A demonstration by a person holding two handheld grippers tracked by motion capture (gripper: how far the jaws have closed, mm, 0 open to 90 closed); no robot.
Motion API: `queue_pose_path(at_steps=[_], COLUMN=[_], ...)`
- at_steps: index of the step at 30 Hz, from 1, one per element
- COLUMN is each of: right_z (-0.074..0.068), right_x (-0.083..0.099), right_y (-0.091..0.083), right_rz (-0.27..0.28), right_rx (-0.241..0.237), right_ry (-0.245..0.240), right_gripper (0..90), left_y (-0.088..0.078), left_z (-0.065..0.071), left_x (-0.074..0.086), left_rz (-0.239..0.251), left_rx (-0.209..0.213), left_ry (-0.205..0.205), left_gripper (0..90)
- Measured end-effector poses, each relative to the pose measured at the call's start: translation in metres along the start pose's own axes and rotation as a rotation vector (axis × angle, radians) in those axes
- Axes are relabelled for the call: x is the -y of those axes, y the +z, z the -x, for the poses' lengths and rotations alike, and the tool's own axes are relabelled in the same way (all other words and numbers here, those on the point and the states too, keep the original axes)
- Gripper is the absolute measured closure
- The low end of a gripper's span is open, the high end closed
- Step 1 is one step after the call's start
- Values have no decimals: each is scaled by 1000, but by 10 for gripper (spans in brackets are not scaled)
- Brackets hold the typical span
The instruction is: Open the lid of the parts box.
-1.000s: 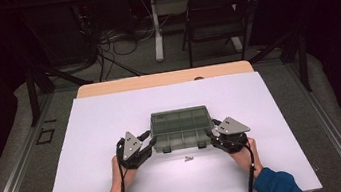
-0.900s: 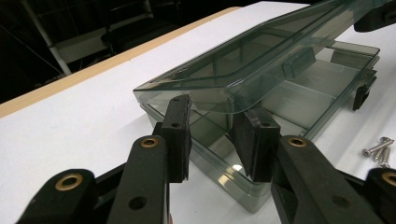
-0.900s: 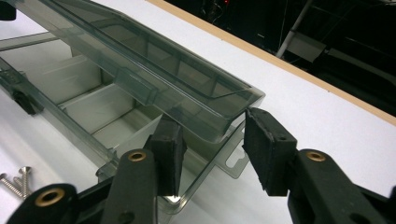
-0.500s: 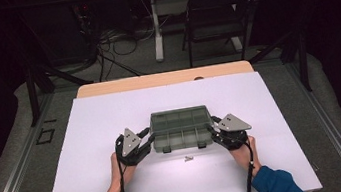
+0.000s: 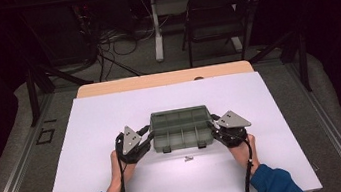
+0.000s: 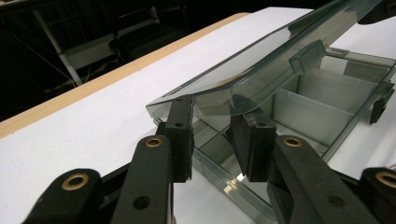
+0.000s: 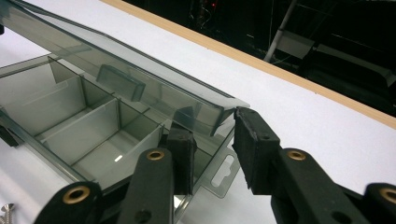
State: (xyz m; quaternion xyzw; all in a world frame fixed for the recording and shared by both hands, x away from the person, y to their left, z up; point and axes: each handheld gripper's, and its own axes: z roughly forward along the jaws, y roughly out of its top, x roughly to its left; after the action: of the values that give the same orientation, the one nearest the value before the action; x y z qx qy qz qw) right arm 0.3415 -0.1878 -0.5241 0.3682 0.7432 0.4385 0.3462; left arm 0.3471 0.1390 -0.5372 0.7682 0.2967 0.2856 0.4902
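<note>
A smoky clear compartment box [image 5: 181, 127] lies on the white table top [image 5: 110, 114], in front of the person. Its lid [image 6: 261, 60] is tilted up off the base, and empty divided compartments [image 7: 70, 116] show under it. My left gripper [image 5: 148, 136] is at the box's left end. Its jaws [image 6: 212, 112] stand apart astride the lid's corner, one pad outside and one under the lid. My right gripper [image 5: 214, 123] is at the right end. Its jaws [image 7: 212, 123] are likewise apart around the lid's other corner [image 7: 231, 105], which touches one pad.
A small screw [image 5: 188, 158] lies on the white top just in front of the box, and appears as the screw [image 7: 4, 210] at the right gripper view's lower left. A wooden table edge [image 5: 166, 78] runs behind. A folding chair [image 5: 217, 13] and cables stand beyond.
The lid has lifted at its front edge, so the box looks taller. Both grippers have stayed at the box's ends, edging slightly inward.
</note>
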Motion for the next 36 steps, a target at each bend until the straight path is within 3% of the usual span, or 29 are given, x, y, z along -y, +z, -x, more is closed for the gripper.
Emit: queue_pose_path(at_steps=[12, 20, 29, 32, 36], right_z=[2, 4, 6, 8, 9], right_x=[0, -2, -5, -7, -8], right_y=[2, 2, 4, 3, 5], right_rz=[-14, -16, -17, -39, -20], right_rx=[-3, 0, 0, -7, -6], right_ry=[18, 22, 29, 30, 33], right_gripper=[744, 773, 792, 796, 801], left_y=[3, 4, 4, 4, 4], left_z=[-2, -2, -6, -7, -9], left_x=[-4, -5, -8, -9, -11], left_rz=[10, 17, 8, 7, 3], left_rx=[-12, -31, -26, -25, -16], left_ry=[-5, -1, -15, -13, -17], left_gripper=[673, 704, 729, 734, 735])
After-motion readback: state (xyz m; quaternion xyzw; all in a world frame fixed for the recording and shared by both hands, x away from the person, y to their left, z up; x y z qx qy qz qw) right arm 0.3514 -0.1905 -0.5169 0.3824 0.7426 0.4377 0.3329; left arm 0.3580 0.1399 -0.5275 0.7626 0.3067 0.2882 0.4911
